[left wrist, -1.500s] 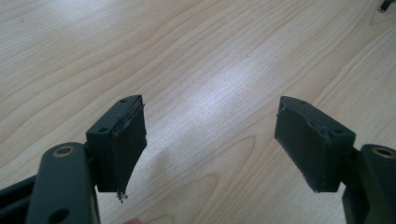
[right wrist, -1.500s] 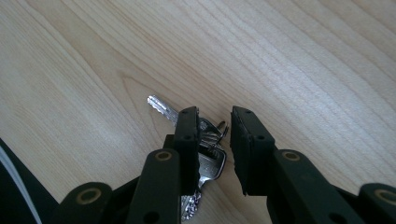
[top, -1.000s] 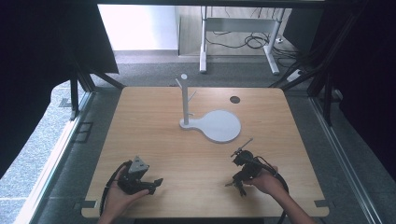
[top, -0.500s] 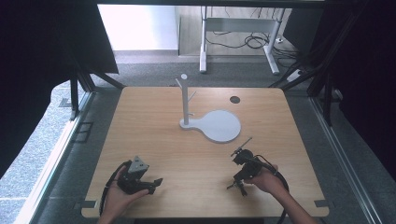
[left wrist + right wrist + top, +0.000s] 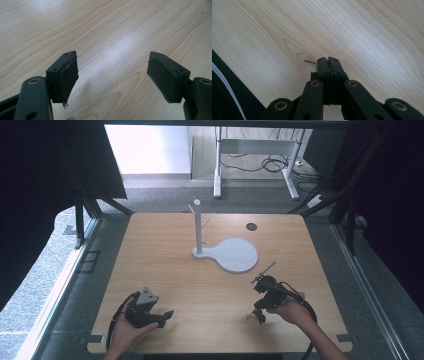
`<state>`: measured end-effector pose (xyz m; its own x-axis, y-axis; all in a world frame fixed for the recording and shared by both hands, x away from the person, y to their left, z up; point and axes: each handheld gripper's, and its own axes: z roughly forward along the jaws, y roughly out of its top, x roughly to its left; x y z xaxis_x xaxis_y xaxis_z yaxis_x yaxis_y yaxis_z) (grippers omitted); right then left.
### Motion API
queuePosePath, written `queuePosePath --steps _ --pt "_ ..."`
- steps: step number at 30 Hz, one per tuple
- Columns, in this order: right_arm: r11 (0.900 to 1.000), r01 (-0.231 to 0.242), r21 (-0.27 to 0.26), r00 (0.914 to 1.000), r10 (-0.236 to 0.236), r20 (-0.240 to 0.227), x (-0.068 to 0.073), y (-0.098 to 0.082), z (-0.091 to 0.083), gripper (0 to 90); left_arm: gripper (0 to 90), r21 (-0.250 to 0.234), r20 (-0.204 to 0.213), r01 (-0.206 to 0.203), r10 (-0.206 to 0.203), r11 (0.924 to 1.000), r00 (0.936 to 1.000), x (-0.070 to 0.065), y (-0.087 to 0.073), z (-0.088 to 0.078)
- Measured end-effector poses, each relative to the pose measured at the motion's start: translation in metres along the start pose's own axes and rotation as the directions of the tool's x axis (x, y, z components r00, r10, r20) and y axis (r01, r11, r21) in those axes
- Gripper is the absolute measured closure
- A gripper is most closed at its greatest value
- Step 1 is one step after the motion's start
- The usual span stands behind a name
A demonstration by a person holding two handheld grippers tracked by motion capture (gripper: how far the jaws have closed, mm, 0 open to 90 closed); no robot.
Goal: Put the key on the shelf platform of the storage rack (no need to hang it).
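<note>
right claw pinched on a thin dark sliver, left claw idle and spread

the right gripper (image 5: 256, 312) has its jaws pressed together, with a tiny dark sliver (image 5: 310, 61) poking out sideways from the tips, just above the table (image 5: 165, 270); what the sliver is cannot be told. the pick-up looks done. left to do, by my guess: carrying it ahead of the claw toward the white stand (image 5: 200, 227) and its round base plate (image 5: 235, 254), both well apart from the tips. the left gripper (image 5: 162, 316) rests low near the table's near edge, jaws wide apart with nothing between them.
</note>
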<state>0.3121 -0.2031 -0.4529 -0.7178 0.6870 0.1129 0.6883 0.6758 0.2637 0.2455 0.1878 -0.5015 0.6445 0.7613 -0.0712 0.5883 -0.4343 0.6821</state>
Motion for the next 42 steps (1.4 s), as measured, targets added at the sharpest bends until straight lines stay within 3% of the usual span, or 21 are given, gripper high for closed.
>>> queuePosePath --steps 19,42 --pt "0.999 0.021 -0.032 0.9987 -0.019 0.047 0.0 0.007 -0.042 89.2 25.1 -0.011 0.015 -0.007 0.007 0.9999 0.9999 -0.001 0.001 -0.002" --pt "0.998 0.026 -0.054 0.9986 -0.024 0.048 -0.005 0.033 -0.048 89.2 25.1 -0.006 0.012 -0.001 0.001 1.0 0.9999 0.0 0.0 -0.002"
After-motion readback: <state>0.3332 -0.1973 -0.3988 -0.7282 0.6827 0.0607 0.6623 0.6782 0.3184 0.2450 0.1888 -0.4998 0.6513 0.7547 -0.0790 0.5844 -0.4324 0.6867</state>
